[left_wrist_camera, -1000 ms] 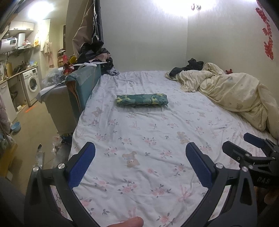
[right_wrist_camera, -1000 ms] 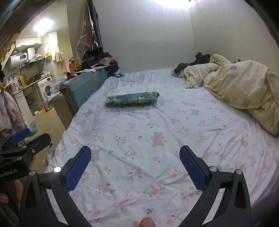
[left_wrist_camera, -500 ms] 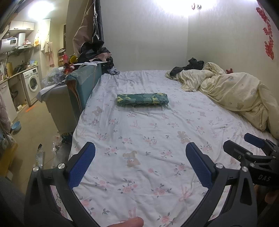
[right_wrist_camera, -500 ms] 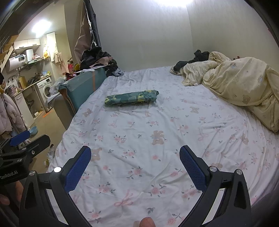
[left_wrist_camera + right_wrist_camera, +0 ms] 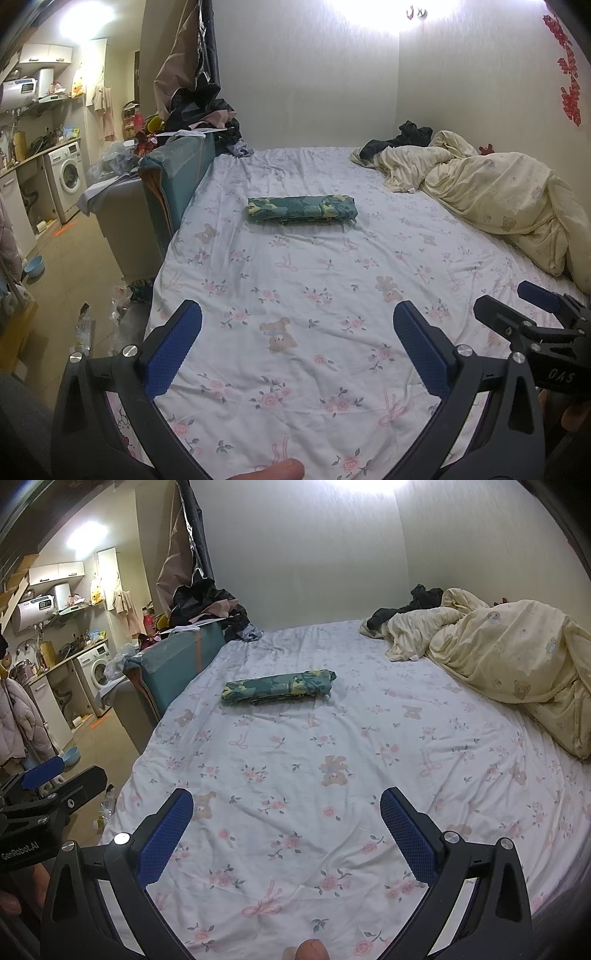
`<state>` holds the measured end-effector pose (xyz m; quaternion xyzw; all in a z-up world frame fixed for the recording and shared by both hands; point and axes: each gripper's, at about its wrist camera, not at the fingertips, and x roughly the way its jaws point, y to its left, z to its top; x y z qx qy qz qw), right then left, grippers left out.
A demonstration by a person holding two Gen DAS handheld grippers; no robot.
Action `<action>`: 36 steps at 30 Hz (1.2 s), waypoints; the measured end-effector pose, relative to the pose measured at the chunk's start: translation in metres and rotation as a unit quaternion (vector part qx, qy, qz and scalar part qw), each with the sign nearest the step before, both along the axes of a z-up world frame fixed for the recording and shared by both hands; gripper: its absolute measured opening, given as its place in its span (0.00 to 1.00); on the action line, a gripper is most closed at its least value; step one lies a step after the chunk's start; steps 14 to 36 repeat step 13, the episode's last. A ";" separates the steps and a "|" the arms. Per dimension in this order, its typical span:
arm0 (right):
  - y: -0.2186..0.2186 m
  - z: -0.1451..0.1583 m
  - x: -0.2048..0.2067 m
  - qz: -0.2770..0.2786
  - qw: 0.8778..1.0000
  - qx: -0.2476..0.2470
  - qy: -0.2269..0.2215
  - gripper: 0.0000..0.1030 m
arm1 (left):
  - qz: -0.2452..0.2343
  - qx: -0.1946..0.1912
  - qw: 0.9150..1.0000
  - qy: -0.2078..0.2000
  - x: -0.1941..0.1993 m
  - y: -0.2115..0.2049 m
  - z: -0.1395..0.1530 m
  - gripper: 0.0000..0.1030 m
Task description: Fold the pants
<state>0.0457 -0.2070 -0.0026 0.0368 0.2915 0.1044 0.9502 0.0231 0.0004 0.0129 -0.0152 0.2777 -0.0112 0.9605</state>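
The green camouflage pants lie folded into a long narrow bundle on the floral bed sheet, far ahead of both grippers; they also show in the right wrist view. My left gripper is open and empty, held over the near end of the bed. My right gripper is open and empty too, beside it. The right gripper shows at the right edge of the left wrist view, and the left gripper at the left edge of the right wrist view.
A crumpled cream duvet and dark clothes lie at the bed's right and far corner. A teal sofa piled with clothes stands along the bed's left side. A washing machine stands beyond, and litter lies on the floor.
Both grippers stay open and empty. The views have shifted only slightly; the folded pants have not moved.
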 end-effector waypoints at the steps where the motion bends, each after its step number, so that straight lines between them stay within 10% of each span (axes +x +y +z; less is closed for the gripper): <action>1: 0.000 0.000 0.000 0.001 1.000 0.000 0.000 1.00 | 0.000 0.000 1.000 -0.001 0.000 0.000 0.000 0.99; 36: 0.000 0.000 -0.001 -0.001 1.000 0.001 0.001 1.00 | -0.003 0.000 1.000 -0.001 -0.002 0.001 -0.004 0.99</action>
